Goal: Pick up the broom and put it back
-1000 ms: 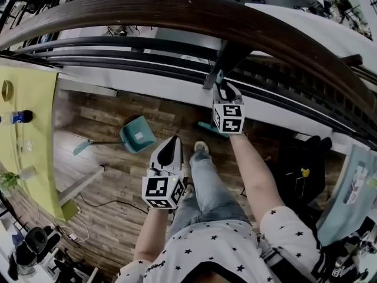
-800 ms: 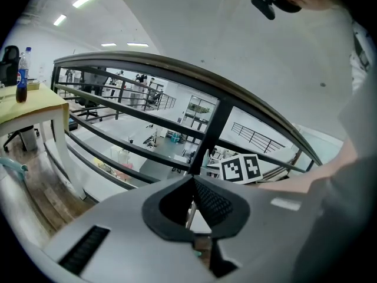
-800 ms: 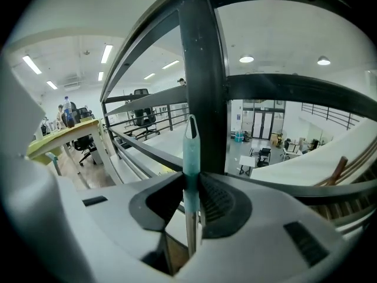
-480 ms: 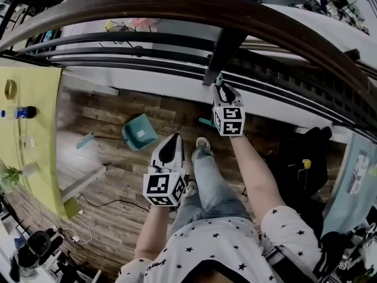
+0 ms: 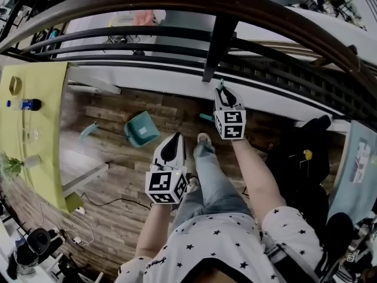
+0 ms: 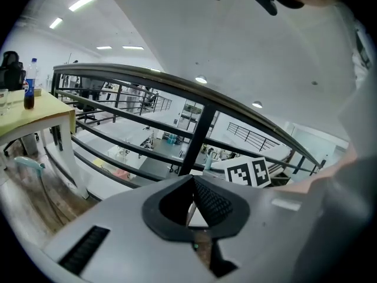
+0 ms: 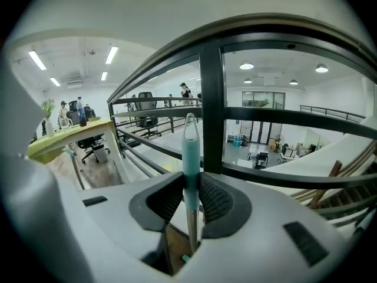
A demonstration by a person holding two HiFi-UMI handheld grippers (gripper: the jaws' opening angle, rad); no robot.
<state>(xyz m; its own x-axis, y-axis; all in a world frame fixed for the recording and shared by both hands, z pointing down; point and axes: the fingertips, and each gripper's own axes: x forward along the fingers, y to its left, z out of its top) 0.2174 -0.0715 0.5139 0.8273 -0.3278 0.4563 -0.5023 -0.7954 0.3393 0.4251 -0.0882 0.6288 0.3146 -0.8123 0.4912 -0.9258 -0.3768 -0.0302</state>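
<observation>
My right gripper (image 5: 222, 92) is shut on the broom's teal handle (image 7: 189, 149), which stands upright between the pads close to the railing post (image 5: 217, 46). The handle's wire hanging loop sticks up above the jaws. Below that gripper, the teal broom head (image 5: 205, 118) shows near the floor at the foot of the railing. My left gripper (image 5: 172, 140) hangs lower and to the left, over the wooden floor. Its jaws (image 6: 191, 181) meet at the tips with nothing between them.
A teal dustpan (image 5: 140, 128) with a long handle lies on the wooden floor (image 5: 118, 175) to the left. The dark railing (image 5: 177, 5) runs across ahead. A yellow-green table (image 5: 29, 122) with a bottle (image 5: 23, 104) stands at left. A black bag (image 5: 300, 164) sits at right. My own leg and shoe (image 5: 202, 140) are between the grippers.
Both grippers have moved a little forward and up toward the railing, the right one keeping its hold on the broom. The dustpan and table have shifted slightly in the head view.
</observation>
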